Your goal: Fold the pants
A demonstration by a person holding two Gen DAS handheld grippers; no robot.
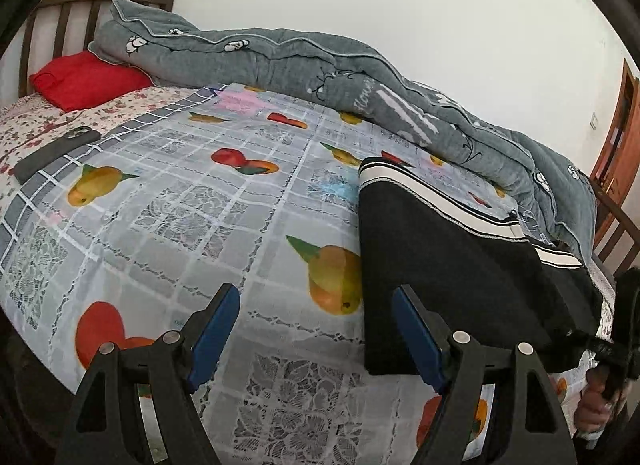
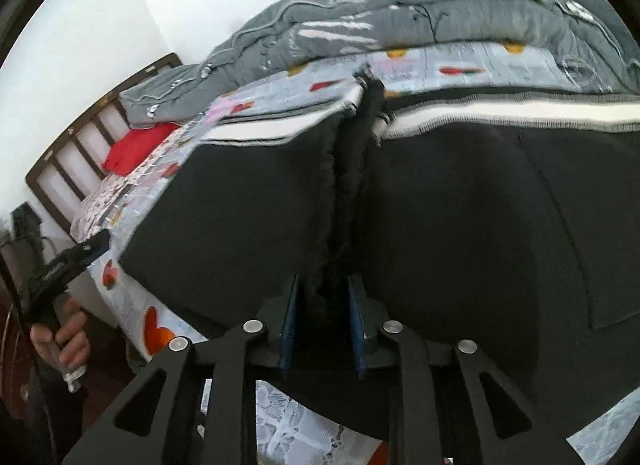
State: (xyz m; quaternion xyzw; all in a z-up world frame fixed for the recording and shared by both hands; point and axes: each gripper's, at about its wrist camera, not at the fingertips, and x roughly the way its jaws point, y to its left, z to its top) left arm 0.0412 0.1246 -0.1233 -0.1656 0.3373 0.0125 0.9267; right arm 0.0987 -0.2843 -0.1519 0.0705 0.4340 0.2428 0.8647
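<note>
Pants (image 1: 460, 265) lie folded on fruit-print cloth (image 1: 200, 225), grey quilt (image 1: 320, 69) just behind

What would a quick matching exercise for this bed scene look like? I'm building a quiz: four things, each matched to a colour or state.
Things:
1. pillow
2. pants
3. phone
4. left gripper

States:
A. open, nothing between its fingers
B. red, by the headboard
C. black with white stripes, lying folded
D. dark, lying flat on the floral sheet

Pairs: 1-B, 2-C, 3-D, 4-A
</note>
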